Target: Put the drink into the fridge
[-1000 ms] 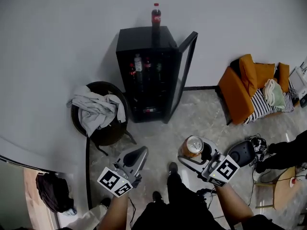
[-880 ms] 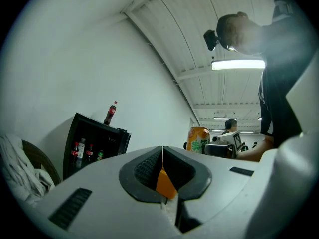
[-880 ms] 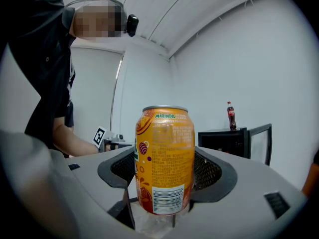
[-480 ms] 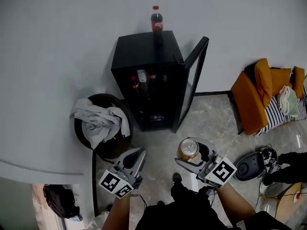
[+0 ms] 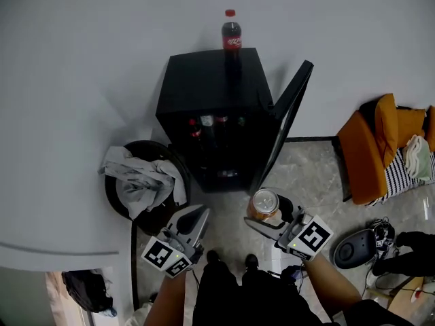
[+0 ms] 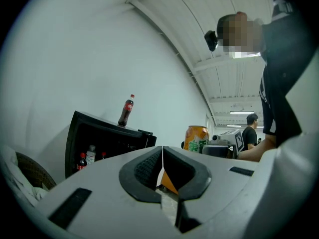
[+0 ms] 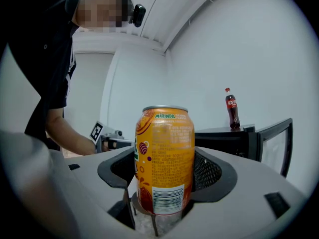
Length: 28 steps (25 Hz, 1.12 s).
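Seen from the head, a dark round basket (image 5: pixel 173 160) draped with grey cloth (image 5: pixel 139 182) stands on the floor just left of the black mini fridge (image 5: pixel 211 94).

In front of the fridge and toward its left side, the left gripper (image 5: pixel 197 216) reaches up from a bare forearm at the bottom edge and aims at the fridge. Its jaws are pressed together with nothing between them.

The fridge stands against a plain white wall (image 5: pixel 102 46). Its glass door (image 5: pixel 289 121) is swung open to the right. Bottles (image 5: pixel 204 124) with red and white caps stand on an upper shelf inside. A cola bottle (image 5: pixel 231 36) stands upright on top of the fridge.

In front of the fridge, near the foot of its open door, the right gripper (image 5: pixel 270 210) is held level on a bare forearm. Its jaws are clamped on the sides of an upright orange Mirinda can (image 5: pixel 264 202).

The floor (image 5: pixel 306 168) is pale grey and marbled. Well to the right of the fridge, orange cushions (image 5: pixel 363 155) lean by the wall.
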Available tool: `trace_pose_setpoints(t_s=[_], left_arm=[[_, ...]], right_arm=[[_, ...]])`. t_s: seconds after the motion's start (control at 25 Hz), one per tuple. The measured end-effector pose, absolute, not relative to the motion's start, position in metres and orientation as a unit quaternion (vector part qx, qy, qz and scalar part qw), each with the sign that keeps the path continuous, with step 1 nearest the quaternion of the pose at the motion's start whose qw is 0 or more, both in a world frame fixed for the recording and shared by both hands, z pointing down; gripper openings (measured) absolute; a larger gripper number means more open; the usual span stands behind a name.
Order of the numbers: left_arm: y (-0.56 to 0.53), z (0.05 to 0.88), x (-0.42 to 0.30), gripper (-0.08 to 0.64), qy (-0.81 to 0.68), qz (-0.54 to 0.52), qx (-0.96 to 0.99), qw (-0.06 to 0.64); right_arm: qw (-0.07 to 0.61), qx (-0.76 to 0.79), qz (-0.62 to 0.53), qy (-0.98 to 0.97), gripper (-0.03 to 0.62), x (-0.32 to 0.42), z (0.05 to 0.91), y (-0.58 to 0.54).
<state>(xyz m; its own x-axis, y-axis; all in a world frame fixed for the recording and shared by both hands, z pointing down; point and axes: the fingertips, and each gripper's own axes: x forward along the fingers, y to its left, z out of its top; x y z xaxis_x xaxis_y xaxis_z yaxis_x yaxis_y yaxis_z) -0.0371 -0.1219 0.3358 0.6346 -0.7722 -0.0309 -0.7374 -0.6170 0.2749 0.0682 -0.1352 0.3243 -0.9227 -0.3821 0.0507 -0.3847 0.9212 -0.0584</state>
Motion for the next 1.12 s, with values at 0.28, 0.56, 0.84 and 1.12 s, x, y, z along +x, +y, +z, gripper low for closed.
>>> trace_pose_setpoints(t_s=[0.28, 0.56, 0.84, 1.12], left_arm=[[-0.185, 0.362, -0.072, 0.011, -0.407, -0.076, 0.901, 0.130], [-0.248, 0.397, -0.111, 0.011, -0.387, -0.078, 0.906, 0.156], [-0.281, 0.419, -0.125, 0.011, -0.370, -0.069, 0.915, 0.144], [-0.305, 0.463, -0.134, 0.011, -0.384, -0.060, 0.909, 0.151]], right_arm=[[0.028, 0.240, 0.042, -0.970, 0.281, 0.039, 0.341, -0.203], [0.039, 0.286, 0.044, -0.956, 0.281, -0.005, 0.357, -0.261], [0.039, 0.298, 0.034, -0.953, 0.281, -0.036, 0.383, -0.298], [0.031, 0.286, 0.028, -0.957, 0.281, -0.054, 0.423, -0.341]])
